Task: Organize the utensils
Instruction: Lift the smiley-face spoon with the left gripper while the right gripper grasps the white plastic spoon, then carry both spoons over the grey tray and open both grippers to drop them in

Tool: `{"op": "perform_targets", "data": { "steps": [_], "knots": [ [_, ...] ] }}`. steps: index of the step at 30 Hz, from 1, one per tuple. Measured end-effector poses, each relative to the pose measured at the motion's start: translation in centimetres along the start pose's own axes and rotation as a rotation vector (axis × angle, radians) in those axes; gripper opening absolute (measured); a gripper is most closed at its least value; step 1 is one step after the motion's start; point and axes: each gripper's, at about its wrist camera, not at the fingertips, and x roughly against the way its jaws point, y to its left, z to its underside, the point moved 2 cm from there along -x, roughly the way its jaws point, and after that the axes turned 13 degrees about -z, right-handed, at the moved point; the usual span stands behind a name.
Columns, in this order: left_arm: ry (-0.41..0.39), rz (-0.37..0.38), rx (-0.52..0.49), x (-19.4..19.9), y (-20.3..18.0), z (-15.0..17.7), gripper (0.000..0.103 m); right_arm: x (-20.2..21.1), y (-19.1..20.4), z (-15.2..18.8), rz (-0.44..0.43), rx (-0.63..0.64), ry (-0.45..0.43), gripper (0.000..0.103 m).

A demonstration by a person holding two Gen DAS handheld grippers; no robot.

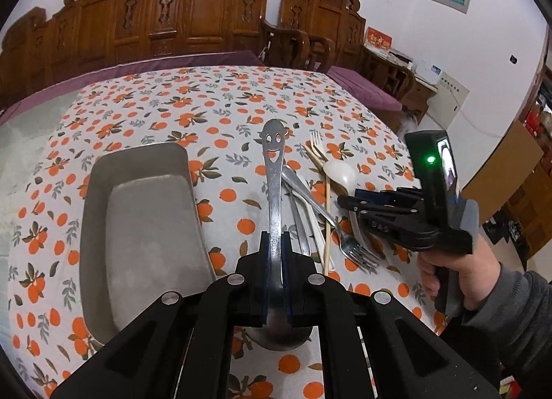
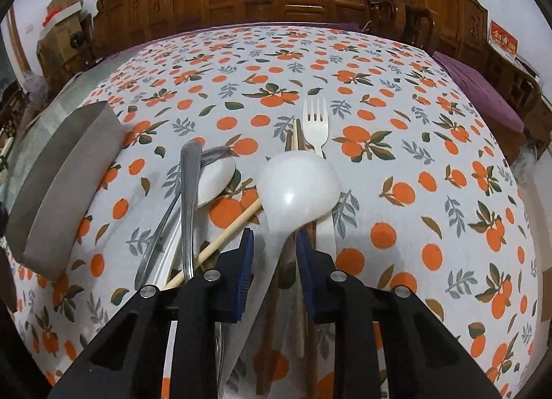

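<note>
The right claw [image 2: 274, 243] is straddling the white ladle's [image 2: 298, 181] handle, blue pads [image 2: 245, 261] not yet pressing, its long axis running up-frame toward the bowl, while the left claw [image 1: 275, 243] is clamped on a steel spoon [image 1: 274, 171].

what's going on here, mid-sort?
A person with a handheld gripper in each hand is sorting cutlery on a table with an orange-print cloth. The left gripper is shut on a metal spoon with a smiley-face handle, held beside the grey tray, which looks empty. The right gripper straddles the handle of a white plastic ladle spoon in the remaining pile; its pads do not visibly press on it yet.
</note>
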Motion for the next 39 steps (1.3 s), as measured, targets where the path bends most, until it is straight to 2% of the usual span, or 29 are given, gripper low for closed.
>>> {"op": "perform_targets", "data": {
  "steps": [2,3,11,21,31,39],
  "knots": [
    [-0.008,-0.004,0.003,0.2,0.3,-0.1,0.005,0.0,-0.1,-0.2,0.002,-0.012,0.006,0.014],
    [-0.011,-0.005,0.007,0.3,0.4,-0.2,0.005,0.1,0.0,-0.3,0.001,-0.015,0.007,0.011],
    [-0.036,-0.012,0.038,1.4,2.1,-0.7,0.005,2.7,0.6,-1.2,0.016,0.017,-0.04,0.006],
    [-0.047,-0.06,0.088,1.6,5.6,-1.6,0.005,6.3,2.2,-3.2,0.054,0.139,-0.097,0.004],
    [-0.005,-0.12,0.108,-0.2,7.7,-1.4,0.005,10.4,3.3,-5.2,0.064,0.202,-0.171,0.004],
    [0.056,-0.167,0.125,-2.5,9.0,-0.7,0.005,9.8,7.1,-5.5,-0.019,0.251,-0.161,0.004]
  ]
}}
